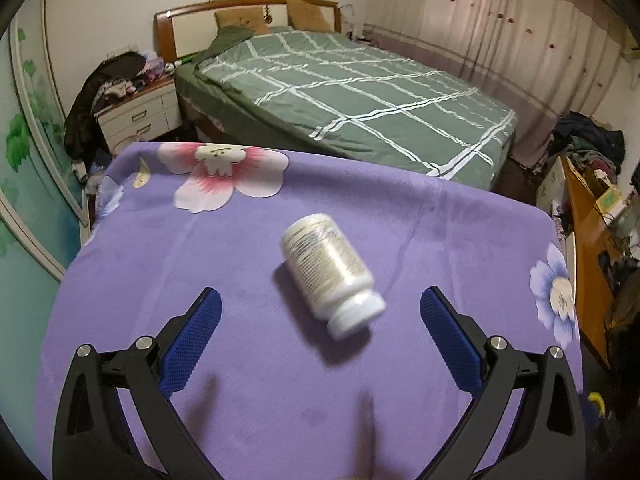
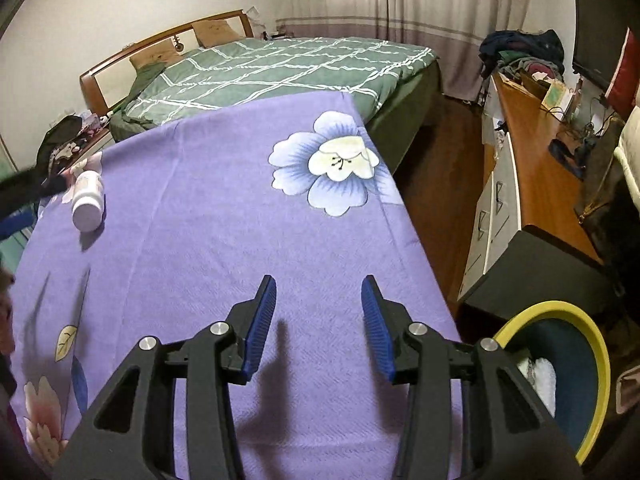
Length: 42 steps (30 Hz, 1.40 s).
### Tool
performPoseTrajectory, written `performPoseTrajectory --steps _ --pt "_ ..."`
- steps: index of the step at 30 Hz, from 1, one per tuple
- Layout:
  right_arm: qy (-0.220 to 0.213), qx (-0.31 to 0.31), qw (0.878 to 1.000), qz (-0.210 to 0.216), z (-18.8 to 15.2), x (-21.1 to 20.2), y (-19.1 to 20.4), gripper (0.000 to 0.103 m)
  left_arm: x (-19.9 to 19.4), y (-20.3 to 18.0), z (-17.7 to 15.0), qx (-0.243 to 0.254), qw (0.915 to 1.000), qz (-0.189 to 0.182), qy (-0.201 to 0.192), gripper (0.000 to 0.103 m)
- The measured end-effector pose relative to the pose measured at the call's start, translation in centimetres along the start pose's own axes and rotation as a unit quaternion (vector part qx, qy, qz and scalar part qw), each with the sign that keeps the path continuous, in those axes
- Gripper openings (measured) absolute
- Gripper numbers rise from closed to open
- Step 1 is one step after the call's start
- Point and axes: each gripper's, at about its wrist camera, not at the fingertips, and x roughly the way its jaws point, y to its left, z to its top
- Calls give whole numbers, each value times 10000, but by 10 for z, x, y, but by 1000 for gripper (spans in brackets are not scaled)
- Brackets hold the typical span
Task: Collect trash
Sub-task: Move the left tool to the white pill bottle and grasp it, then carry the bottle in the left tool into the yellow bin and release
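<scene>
A white plastic bottle [image 1: 332, 272] lies on its side on the purple flowered cloth [image 1: 240, 360], cap toward me. My left gripper [image 1: 320, 294] is wide open around it, with clear gaps between both blue pads and the bottle. In the right wrist view the same bottle [image 2: 88, 200] lies at the far left, with the blurred left gripper [image 2: 36, 190] beside it. My right gripper [image 2: 319, 280] is open over the cloth [image 2: 240, 200] near the table's right edge, nothing between its fingers. A yellow-rimmed bin [image 2: 592, 344] sits below at the lower right, with white trash inside.
Behind the table is a bed with a green checked cover [image 1: 360, 92]. A nightstand [image 1: 136, 116] piled with clothes stands at the back left. On the right, a wooden desk [image 2: 536, 176] and a dark box [image 2: 536, 276] border a strip of wooden floor [image 2: 440, 184].
</scene>
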Motion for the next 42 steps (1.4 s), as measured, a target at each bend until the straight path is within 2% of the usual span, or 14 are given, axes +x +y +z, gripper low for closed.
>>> performPoseTrajectory --steps 3,9,12,17,20,25,32,42 --pt "8 -1 10000 51 -1 2 0 43 20 -5 10 -138 9997 176 88 98" --pt "56 19 9999 148 -4 6 -3 45 51 0 15 -344 9985 176 392 94" --pt "83 26 9998 188 -5 7 -3 45 63 1 18 -398 9978 130 505 85" --pt "77 34 9998 190 -5 8 -4 46 77 1 21 -347 9974 79 623 63" --pt "70 36 9998 178 -5 8 -4 46 79 -2 20 -216 9979 50 604 57" --pt "56 4 9999 129 -5 10 -4 46 67 -12 14 60 9989 44 473 52" --pt "67 -5 9999 118 -7 2 -6 46 30 -24 -4 381 9989 -59 250 50" --pt "-203 -30 9993 322 -36 -63 -29 46 -36 -50 -62 740 9964 -421 41 48"
